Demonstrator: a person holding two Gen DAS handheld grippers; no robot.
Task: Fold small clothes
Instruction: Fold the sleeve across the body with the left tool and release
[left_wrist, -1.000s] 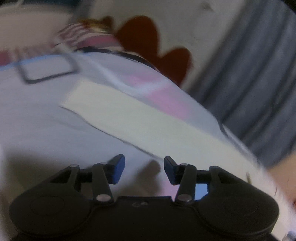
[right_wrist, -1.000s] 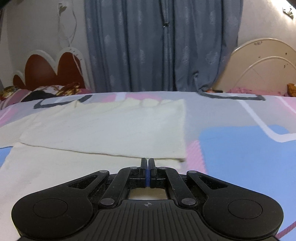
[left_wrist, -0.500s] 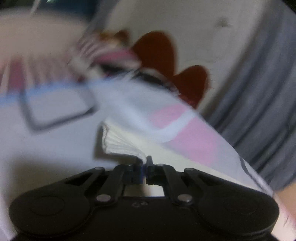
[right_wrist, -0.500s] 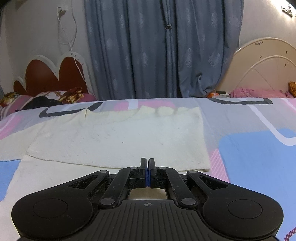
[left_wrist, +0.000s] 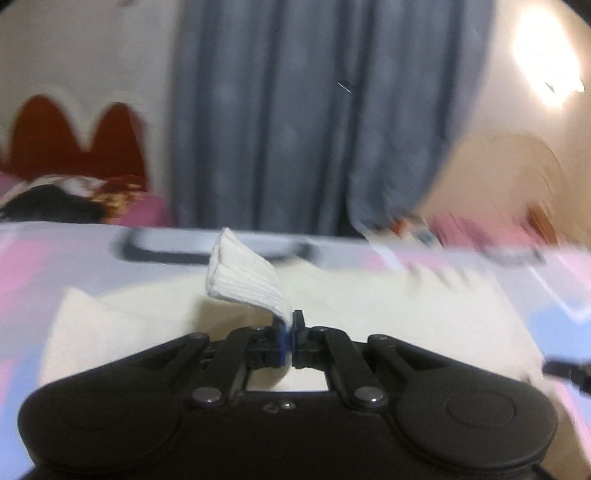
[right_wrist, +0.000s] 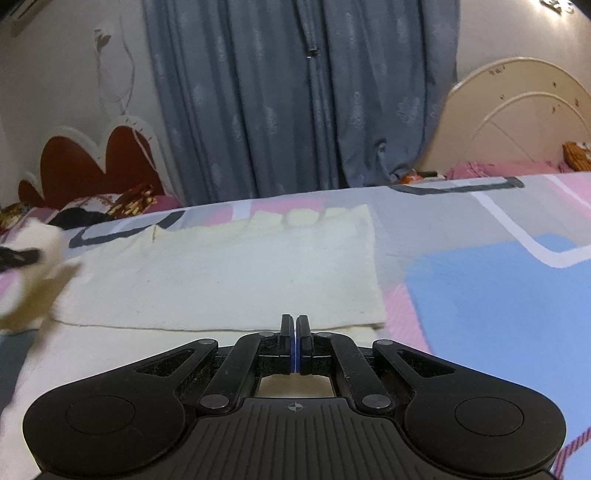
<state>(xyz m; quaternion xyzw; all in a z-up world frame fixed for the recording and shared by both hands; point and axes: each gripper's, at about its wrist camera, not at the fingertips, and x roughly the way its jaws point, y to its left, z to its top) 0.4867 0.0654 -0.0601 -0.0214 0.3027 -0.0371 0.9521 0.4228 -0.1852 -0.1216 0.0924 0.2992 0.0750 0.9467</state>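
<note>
The left gripper, open a second ago, is now gripping the cream garment's ribbed cuff and swinging it over the body — a sleeve fold beginning. The right gripper, jaws closed and empty, is hovering over the garment lying on the bed at its 12 o'clock.

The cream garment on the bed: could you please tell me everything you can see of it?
The cream garment looks like a soft knit, pale and plain. It lies spread on the patterned bedcover, with one layer already folded over another, its front edge straight and its far edge scalloped. The left tongs are shut on a ribbed cuff-like end, lifted clear above the flat part. The right tongs are shut over its near edge; whether they pinch it cannot be told.
</note>
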